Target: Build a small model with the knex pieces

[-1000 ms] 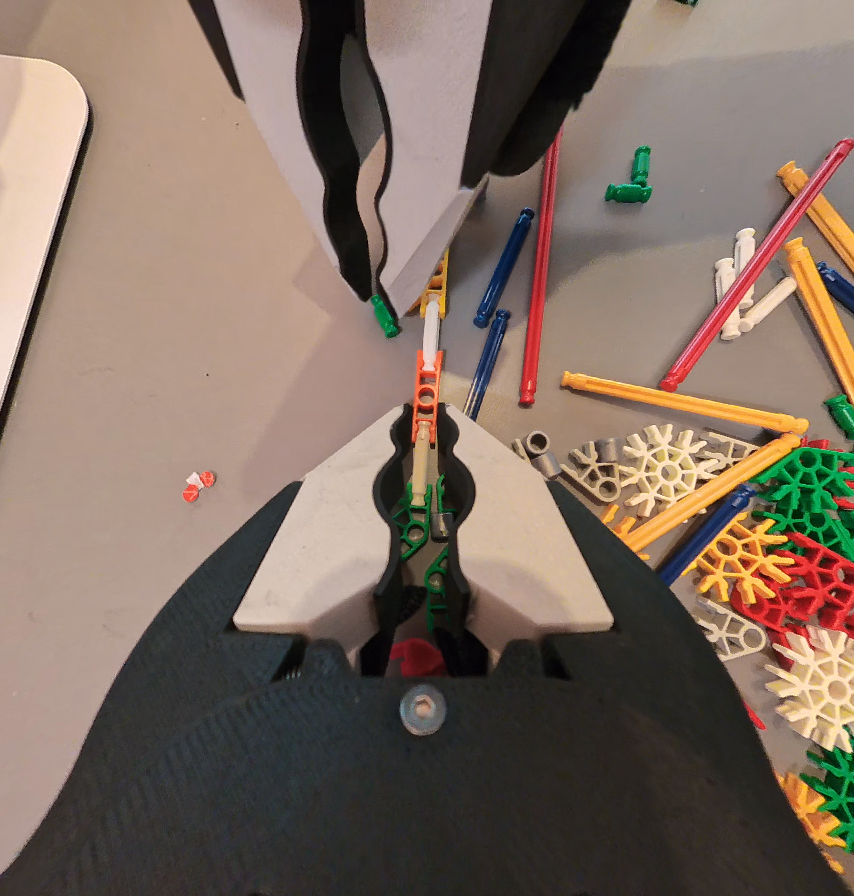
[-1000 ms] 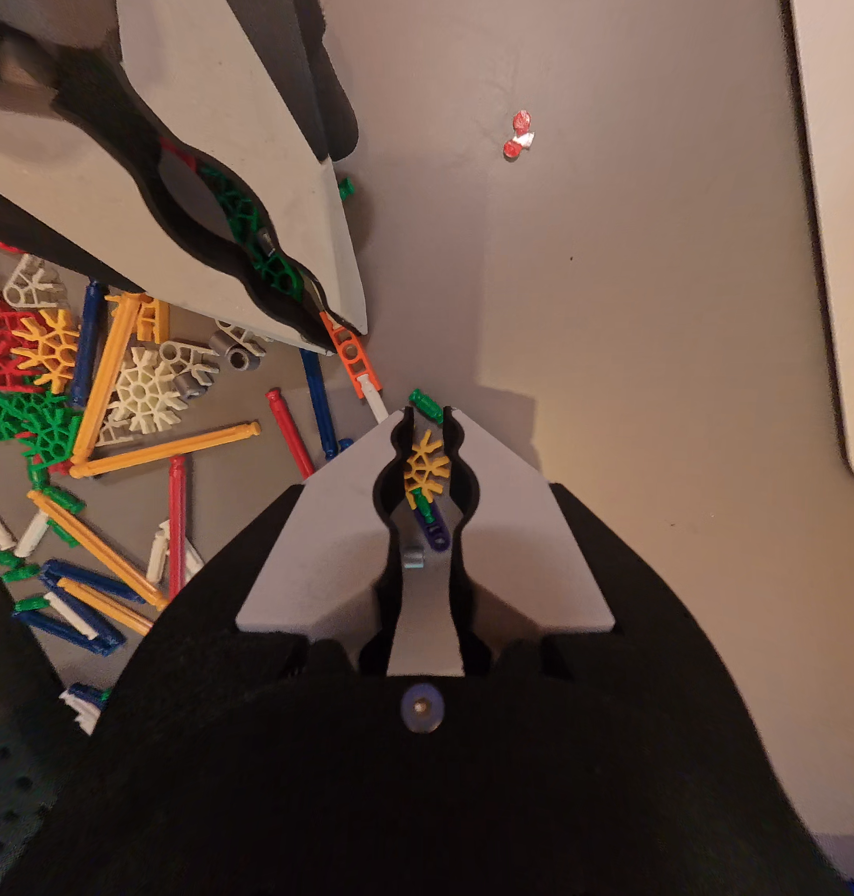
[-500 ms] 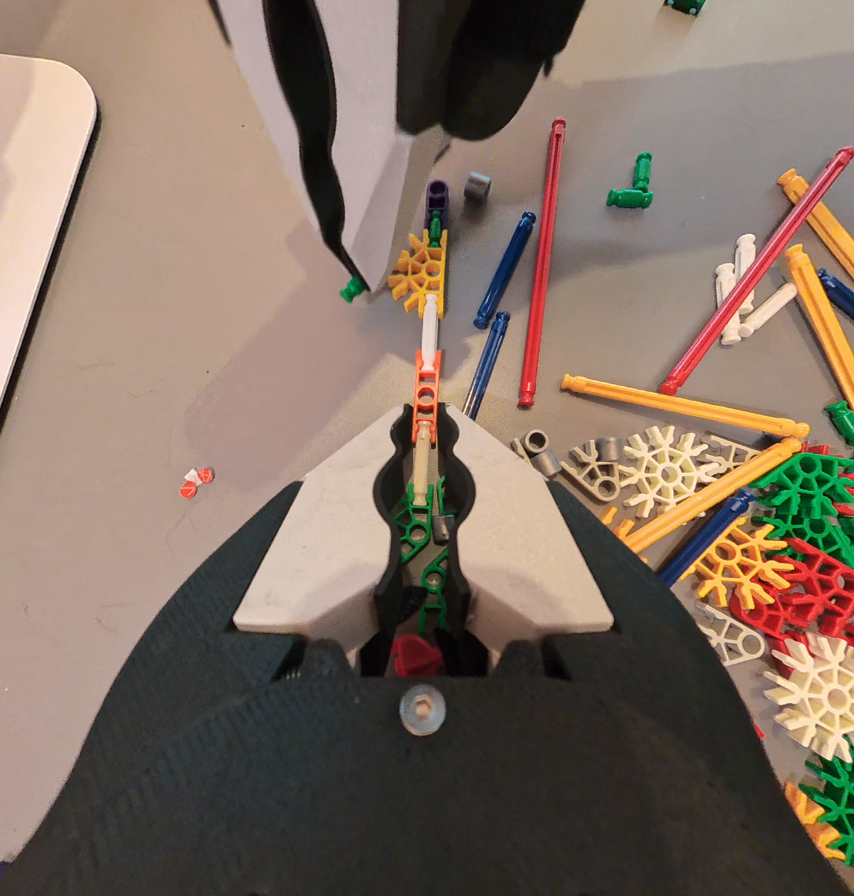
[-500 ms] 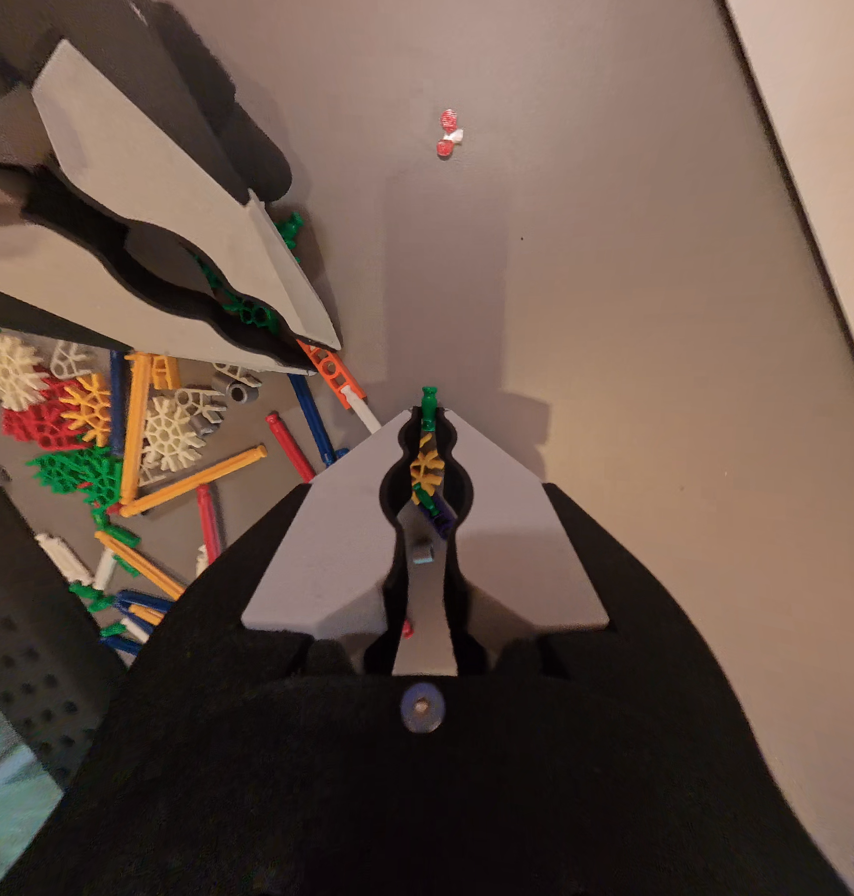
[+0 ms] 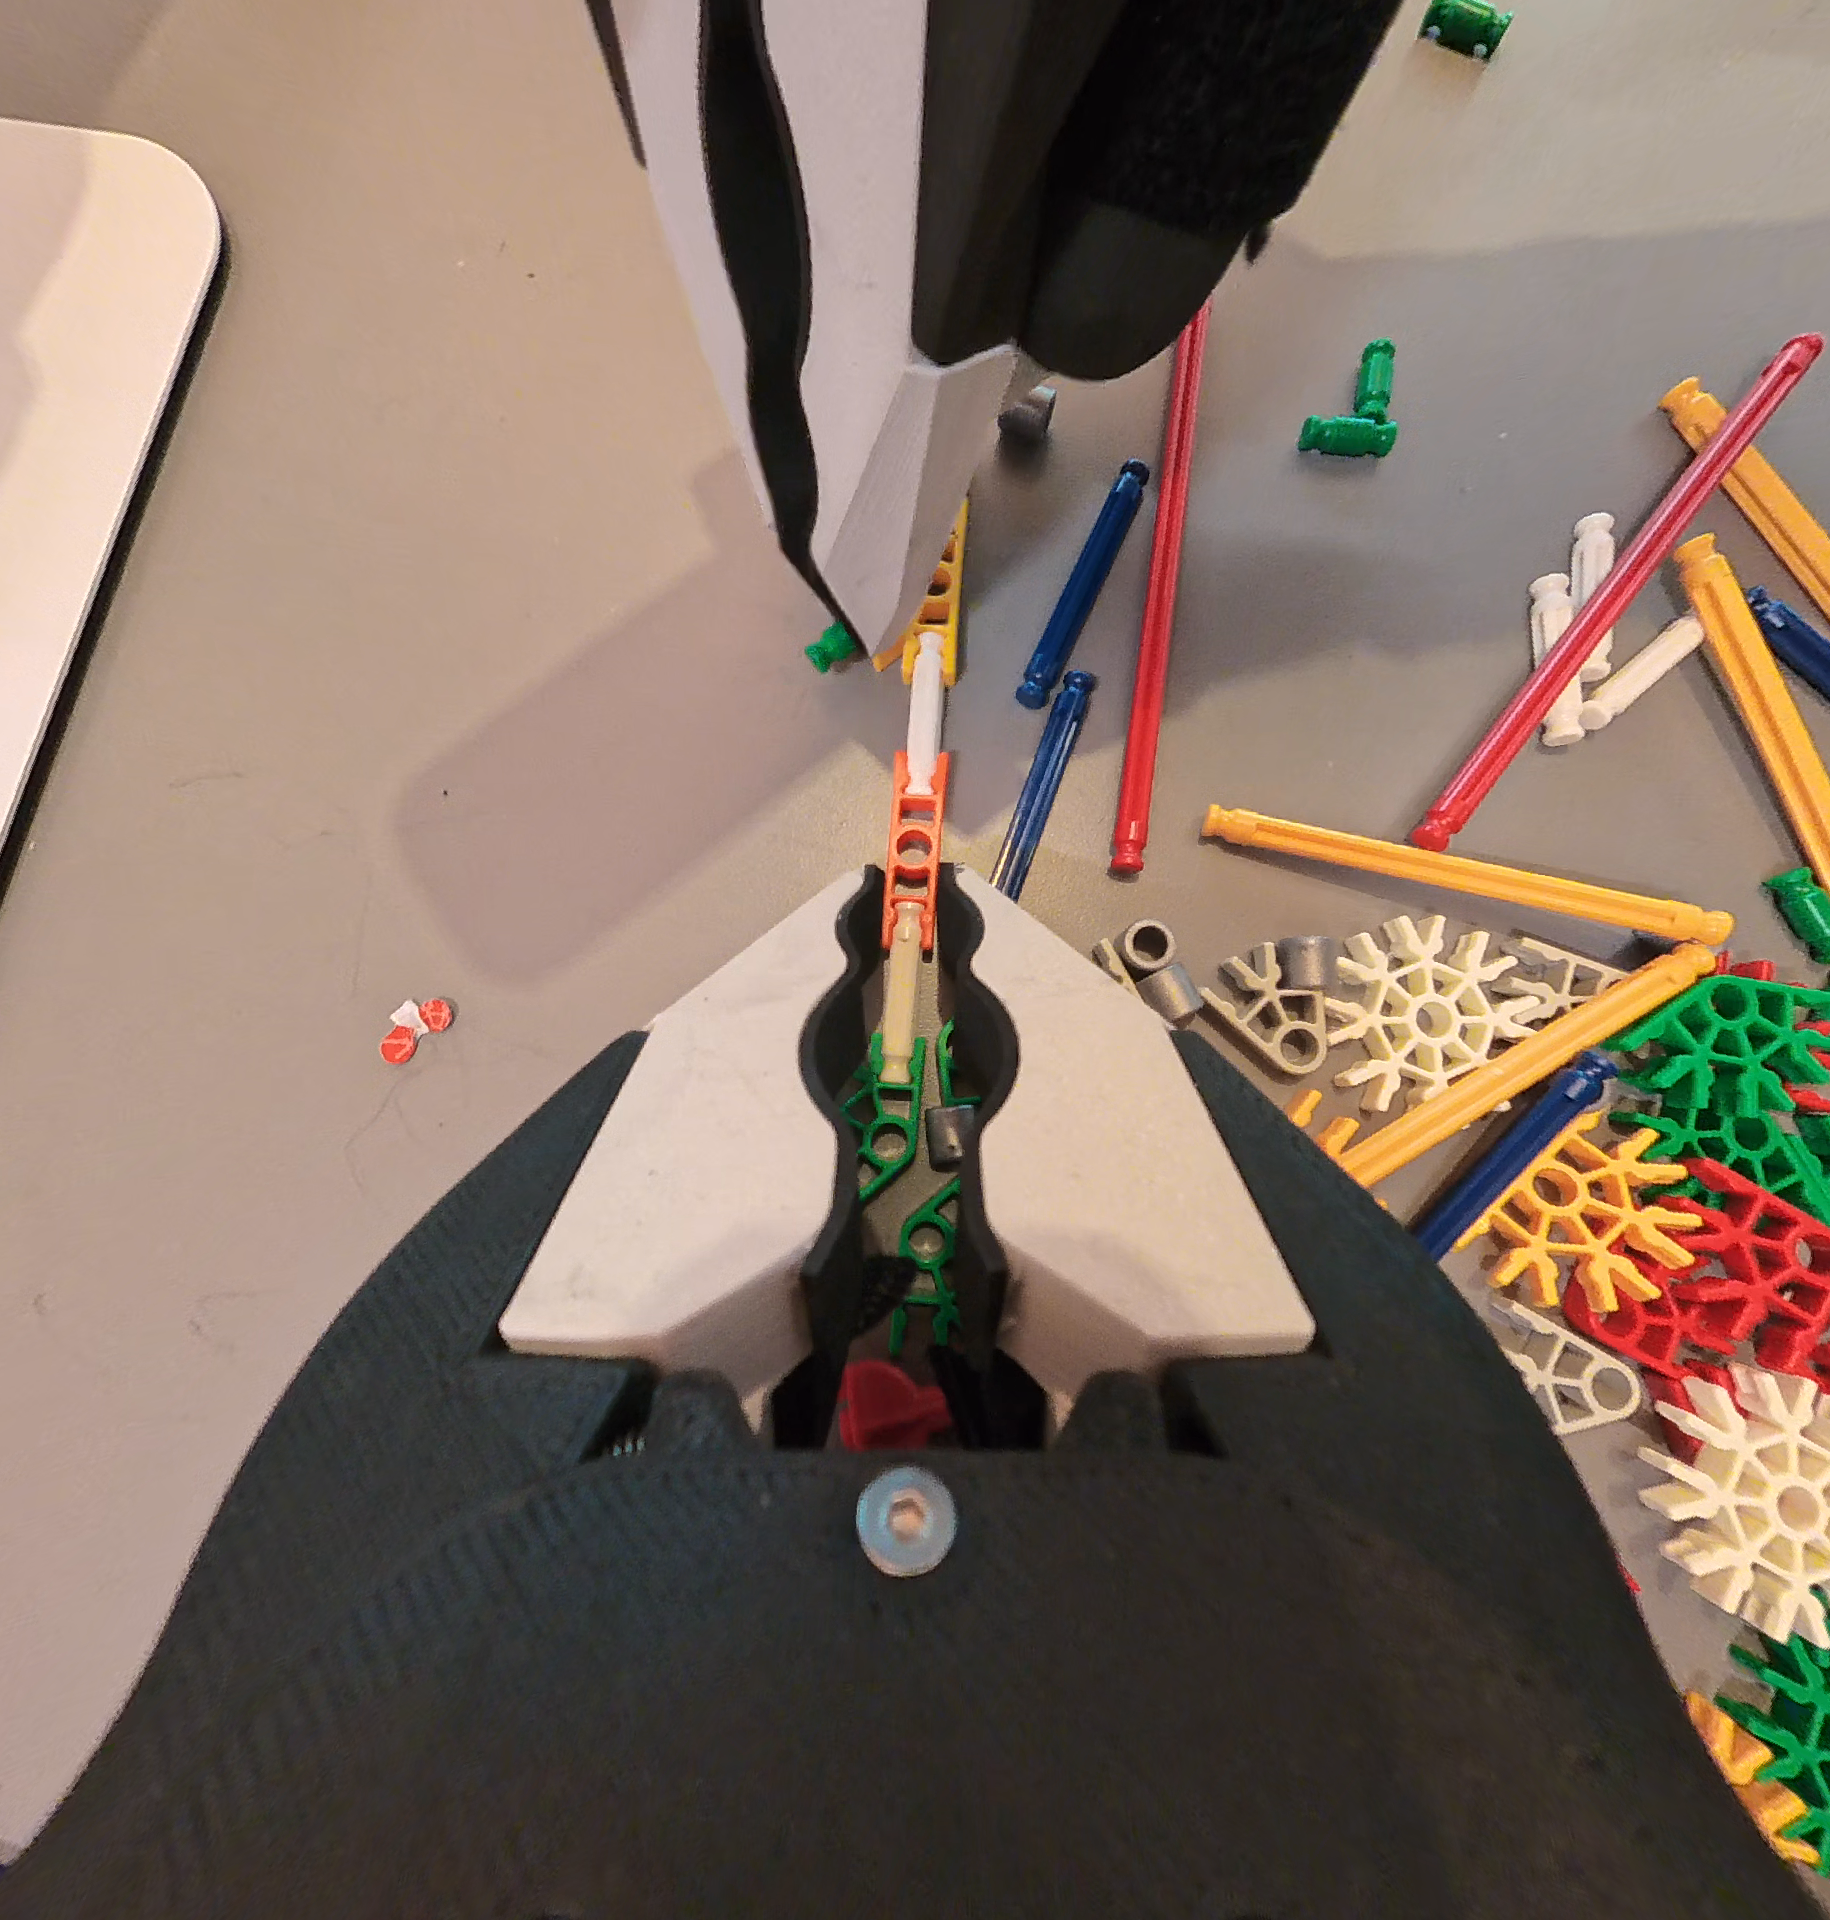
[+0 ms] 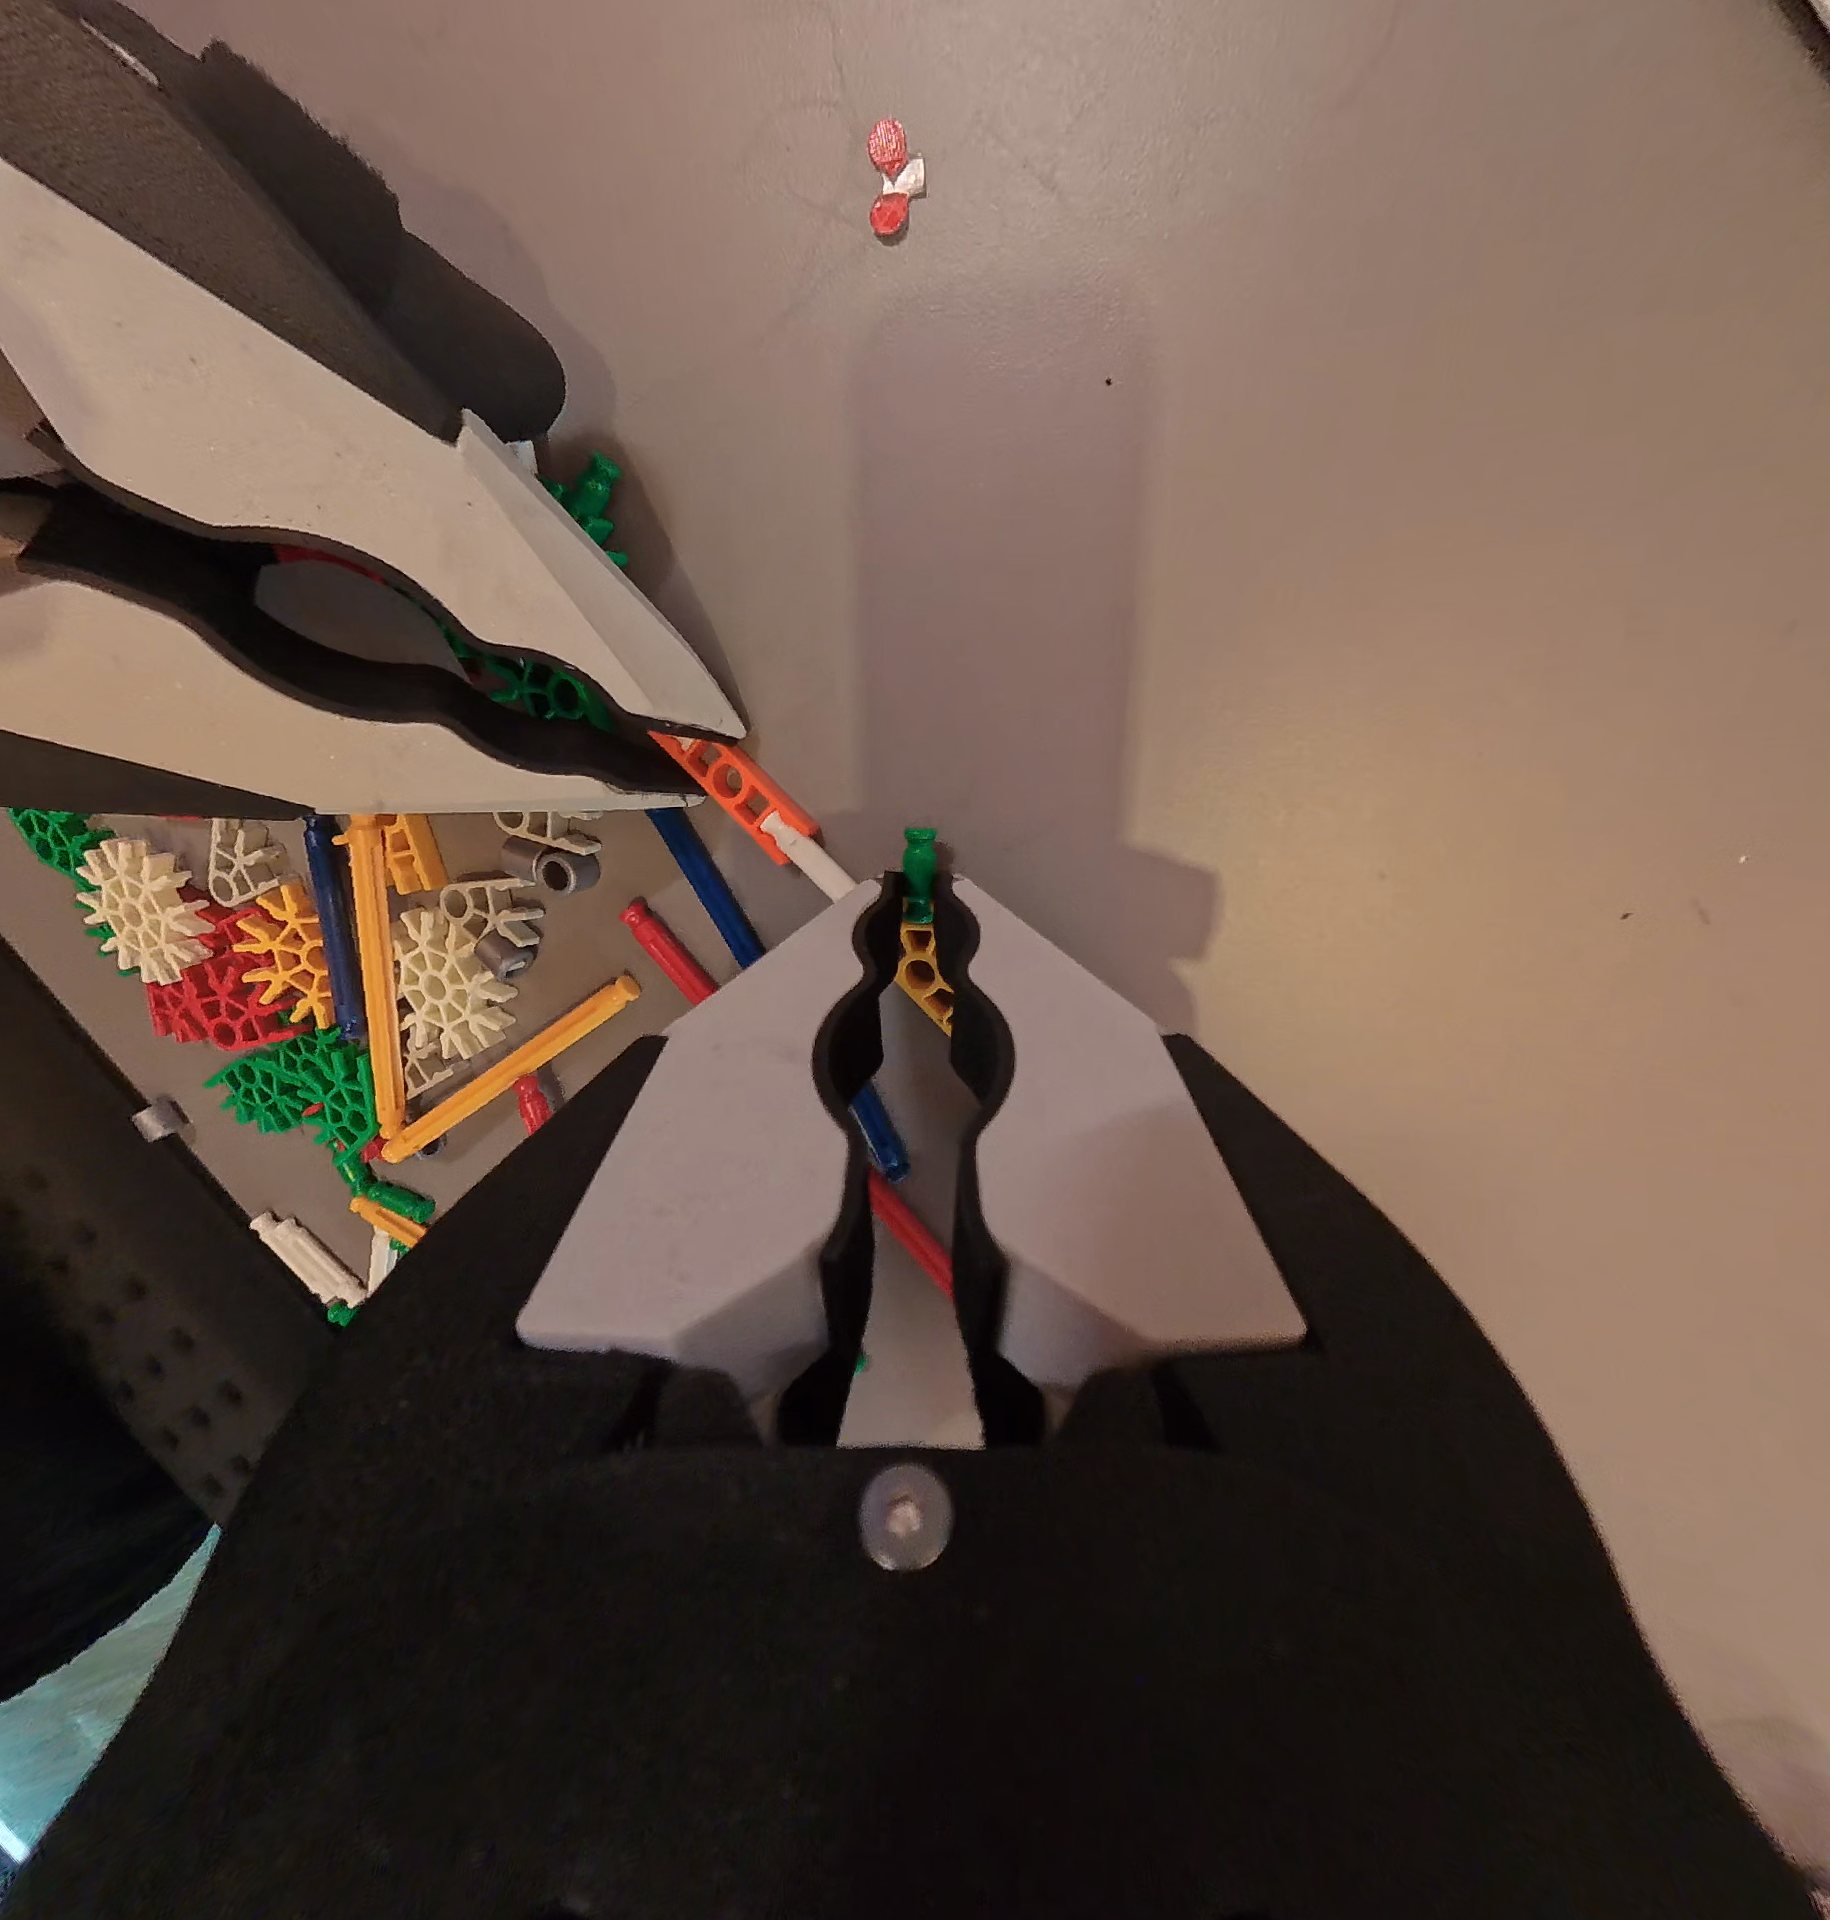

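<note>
The left gripper [image 5: 916, 894] is seen clamped on a small assembly [image 5: 911, 1049] of green connectors, a tan rod and an orange connector [image 5: 917, 847], from which a white rod [image 5: 927, 707] projects forward over the grey table [image 5: 475, 520]. The right gripper [image 6: 919, 894] is closed narrowly on a yellow connector [image 6: 926, 971] carrying a short green rod [image 6: 919, 854] at its tip. The white rod's end is met by the yellow connector — whether it is fully seated cannot be told. Loose rods and snowflake connectors [image 5: 1430, 1013] are scattered to the left gripper's right.
</note>
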### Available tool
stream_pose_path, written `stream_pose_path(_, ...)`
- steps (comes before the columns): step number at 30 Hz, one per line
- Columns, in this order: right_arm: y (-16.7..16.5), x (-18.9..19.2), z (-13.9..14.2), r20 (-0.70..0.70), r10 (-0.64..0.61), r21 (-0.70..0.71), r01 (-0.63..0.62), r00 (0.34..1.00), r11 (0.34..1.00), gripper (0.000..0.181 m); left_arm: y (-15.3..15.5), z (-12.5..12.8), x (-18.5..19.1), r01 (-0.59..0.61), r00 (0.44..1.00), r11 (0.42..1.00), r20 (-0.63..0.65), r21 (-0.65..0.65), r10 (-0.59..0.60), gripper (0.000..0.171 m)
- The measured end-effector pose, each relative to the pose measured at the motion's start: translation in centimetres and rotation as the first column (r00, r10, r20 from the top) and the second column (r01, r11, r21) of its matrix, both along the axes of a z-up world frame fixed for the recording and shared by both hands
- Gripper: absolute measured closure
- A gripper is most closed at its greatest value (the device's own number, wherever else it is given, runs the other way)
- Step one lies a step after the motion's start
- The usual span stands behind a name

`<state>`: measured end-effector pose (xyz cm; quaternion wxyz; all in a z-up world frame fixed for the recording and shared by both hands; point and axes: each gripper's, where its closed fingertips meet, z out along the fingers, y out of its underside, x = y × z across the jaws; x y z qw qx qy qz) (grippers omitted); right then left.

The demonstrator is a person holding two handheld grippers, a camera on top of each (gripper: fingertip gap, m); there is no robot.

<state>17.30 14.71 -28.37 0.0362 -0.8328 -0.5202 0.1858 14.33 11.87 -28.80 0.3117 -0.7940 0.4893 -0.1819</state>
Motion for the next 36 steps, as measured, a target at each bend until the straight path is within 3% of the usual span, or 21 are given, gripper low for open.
stream_pose_path(12,-0.4,0.3,0.4,0.039,0.0,-0.05,0.002,0.999,0.999,0.169,0.0,0.0,0.0,0.003,1.0,1.0,0.008,-0.001,-0.003,0.164)
stream_pose_path(18,0.4,-0.1,1.2,-0.001,-0.002,-0.024,0.002,1.0,1.0,0.175,0.0,0.0,0.0,0.007,1.0,1.0,0.013,-0.002,-0.007,0.164)
stream_pose_path(36,0.3,-1.1,0.0,0.041,0.042,-0.022,-0.042,0.998,0.999,0.181,0.0,0.0,0.0,0.016,1.0,1.0,0.023,-0.007,-0.016,0.164)
